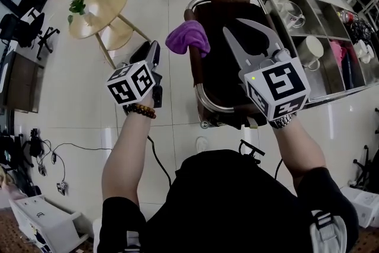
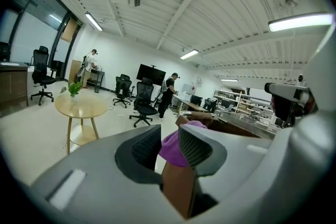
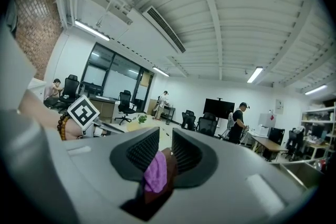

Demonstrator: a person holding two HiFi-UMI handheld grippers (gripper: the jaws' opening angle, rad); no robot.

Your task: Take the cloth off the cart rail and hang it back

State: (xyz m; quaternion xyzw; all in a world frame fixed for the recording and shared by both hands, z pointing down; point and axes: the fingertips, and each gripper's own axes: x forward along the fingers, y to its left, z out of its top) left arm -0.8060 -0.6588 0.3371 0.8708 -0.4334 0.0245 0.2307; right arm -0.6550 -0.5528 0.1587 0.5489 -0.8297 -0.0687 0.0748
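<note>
Left gripper [image 1: 154, 47] sits part open, empty — purple cloth [image 1: 188, 37] drapes the cart rail [image 1: 196, 71] just ahead. Right gripper [image 1: 234, 25] likewise stands open, empty.

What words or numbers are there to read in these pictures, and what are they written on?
None can be read.
Left black-and-white marker cube: only square marker patterns, no letters.
Right black-and-white marker cube: also only square patterns.
Small white sheet on the far wall: too small to read.
</note>
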